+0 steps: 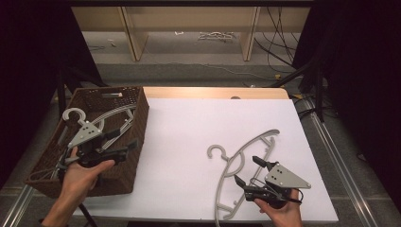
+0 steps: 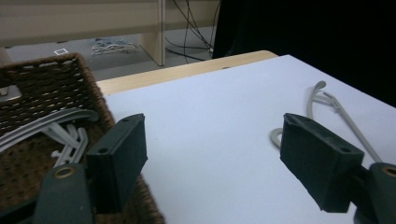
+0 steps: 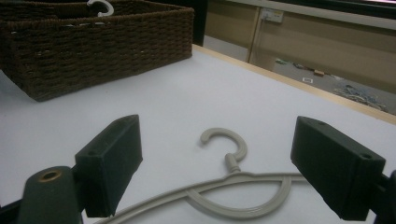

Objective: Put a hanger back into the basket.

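the grey hanger lies flat on the white counter right in front of the right gripper, whose jaws stand wide apart with nothing pressed between them; in the right gripper view the hanger's hook curls up just ahead of the gap, and its curved shoulder bar runs across low between the two black pads without touching either that i can tell. the left gripper sits well apart from it, at the near right rim of the brown wicker basket, its jaws also spread wide and gripping nothing; in its own view the left pad hangs over the basket's wall and the right pad over bare counter, with the hanger lying far beyond the right pad. more grey hangers rest inside the basket, behind and beside the left jaws. between the two grippers the counter is open and flat, and ahead of the right jaws it runs clear to the far wooden edge; the basket's tall woven side is the one wall near the left jaws, and the counter's near edge lies just behind the right hand. the hanger is a thin, pale grey plastic piece with a rounded hook, a short neck and doubled arcing arms, one end reaching past the right jaws toward the near edge.
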`<state>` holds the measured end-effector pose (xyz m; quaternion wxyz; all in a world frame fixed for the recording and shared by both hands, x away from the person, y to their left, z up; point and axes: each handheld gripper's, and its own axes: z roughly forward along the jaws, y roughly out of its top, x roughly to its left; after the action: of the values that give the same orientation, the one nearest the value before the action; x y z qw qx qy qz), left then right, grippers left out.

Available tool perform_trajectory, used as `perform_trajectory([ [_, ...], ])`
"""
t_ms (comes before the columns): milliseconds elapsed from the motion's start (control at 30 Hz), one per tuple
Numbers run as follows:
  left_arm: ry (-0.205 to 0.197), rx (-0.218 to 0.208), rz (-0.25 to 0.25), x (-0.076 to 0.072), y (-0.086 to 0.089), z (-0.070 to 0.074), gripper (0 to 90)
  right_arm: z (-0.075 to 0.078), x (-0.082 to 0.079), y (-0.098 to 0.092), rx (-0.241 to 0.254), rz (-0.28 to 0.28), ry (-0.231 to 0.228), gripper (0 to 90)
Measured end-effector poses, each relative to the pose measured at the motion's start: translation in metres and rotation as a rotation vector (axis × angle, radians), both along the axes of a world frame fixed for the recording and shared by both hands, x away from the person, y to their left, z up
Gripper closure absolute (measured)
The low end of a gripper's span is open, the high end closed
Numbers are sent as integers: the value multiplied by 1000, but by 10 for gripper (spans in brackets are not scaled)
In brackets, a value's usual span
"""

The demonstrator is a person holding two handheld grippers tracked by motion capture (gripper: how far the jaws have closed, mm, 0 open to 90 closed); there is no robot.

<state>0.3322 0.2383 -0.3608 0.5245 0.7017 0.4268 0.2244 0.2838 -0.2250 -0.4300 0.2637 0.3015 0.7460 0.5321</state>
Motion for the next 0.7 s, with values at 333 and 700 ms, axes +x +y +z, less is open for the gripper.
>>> perform_trajectory([
  [333, -3, -5, -59, -9, -34, -12, 224, 0, -1, 0, 5, -9, -2, 175],
  [700, -20, -7, -109, -18, -59, -27, 215, 1, -2, -1, 3, -12, 4, 175],
])
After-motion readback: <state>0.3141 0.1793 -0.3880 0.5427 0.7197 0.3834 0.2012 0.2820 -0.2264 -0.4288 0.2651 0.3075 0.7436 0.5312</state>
